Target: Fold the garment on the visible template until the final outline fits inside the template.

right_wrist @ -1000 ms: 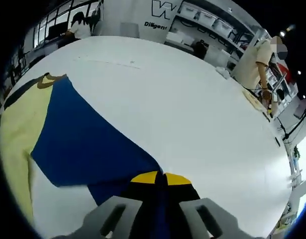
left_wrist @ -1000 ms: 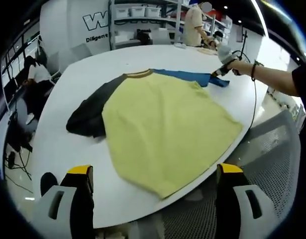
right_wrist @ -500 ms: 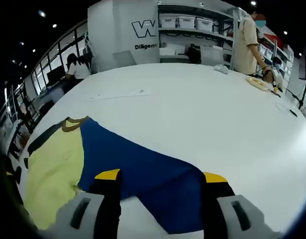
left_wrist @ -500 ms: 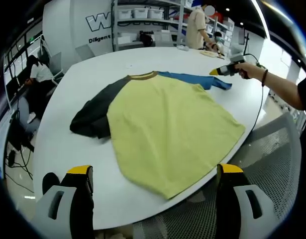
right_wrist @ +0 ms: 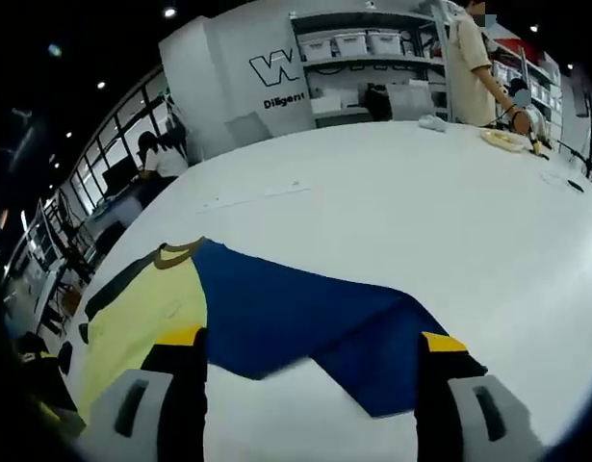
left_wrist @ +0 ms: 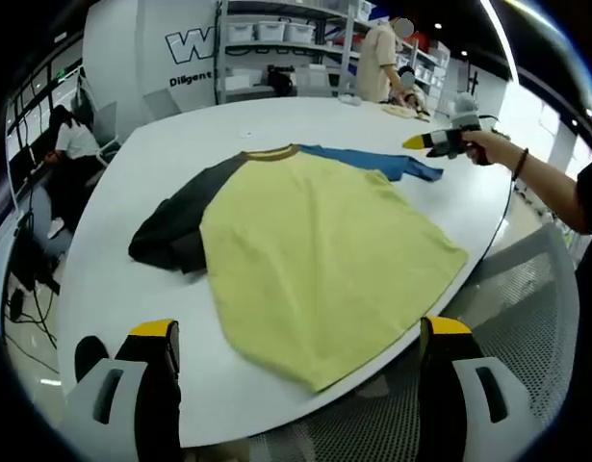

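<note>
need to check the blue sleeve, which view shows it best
The right gripper view: the blue sleeve lies spread flat on the white table, close ahead. The left gripper view shows it far off, a thin strip.

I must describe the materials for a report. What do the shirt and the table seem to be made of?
The shirt looks like soft matte knit fabric, probably cotton jersey: it lies limp and wrinkles at the dark sleeve; the blue sleeve shows gentle folds. The collar seems ribbed, though it is too small to be sure. The table looks like a smooth white laminate or painted board, with a faint sheen.
</note>
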A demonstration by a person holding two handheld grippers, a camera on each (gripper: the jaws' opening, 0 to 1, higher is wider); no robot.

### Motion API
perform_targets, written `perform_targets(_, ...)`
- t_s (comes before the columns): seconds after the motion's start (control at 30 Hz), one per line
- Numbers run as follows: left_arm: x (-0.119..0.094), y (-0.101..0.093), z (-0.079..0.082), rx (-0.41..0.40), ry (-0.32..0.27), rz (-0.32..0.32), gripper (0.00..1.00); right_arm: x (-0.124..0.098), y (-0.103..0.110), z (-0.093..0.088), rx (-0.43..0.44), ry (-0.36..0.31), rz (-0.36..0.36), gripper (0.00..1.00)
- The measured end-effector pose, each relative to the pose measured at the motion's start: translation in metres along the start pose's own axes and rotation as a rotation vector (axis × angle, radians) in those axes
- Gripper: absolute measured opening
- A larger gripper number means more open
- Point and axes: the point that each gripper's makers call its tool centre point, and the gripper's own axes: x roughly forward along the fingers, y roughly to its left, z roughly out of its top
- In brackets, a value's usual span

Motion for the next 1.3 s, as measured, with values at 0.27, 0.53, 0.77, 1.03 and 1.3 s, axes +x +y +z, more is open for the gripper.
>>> perform_targets(0.27, -0.003, 0.001, 0.002, -0.002, -0.014, 0.002, 0.99, -0.005, -0.016, -0.015, 0.031, 0.007, -0.058, 0.83)
perform_targets(0.53, -0.01, 0.0, 0.022, -0.029, -0.142, -0.001, 0.99, -0.007, -0.053, -0.031, 0.05, 0.026, -0.212, 0.66)
perform_targets(0.77, -0.012, 0.001, 0.025, -0.019, -0.167, 0.013, 0.99, -0.007, -0.066, -0.036, 0.083, 0.028, -0.283, 0.54)
perform_targets(1.03, -0.012, -0.002, 0.022, 0.051, -0.157, 0.019, 0.99, -0.005, -0.063, -0.042, 0.121, 0.031, -0.351, 0.42)
perform_targets(1.3, -0.014, 0.001, 0.023, 0.047, -0.182, 0.027, 0.94, -0.001, -0.066, -0.045, 0.096, 0.043, -0.418, 0.29)
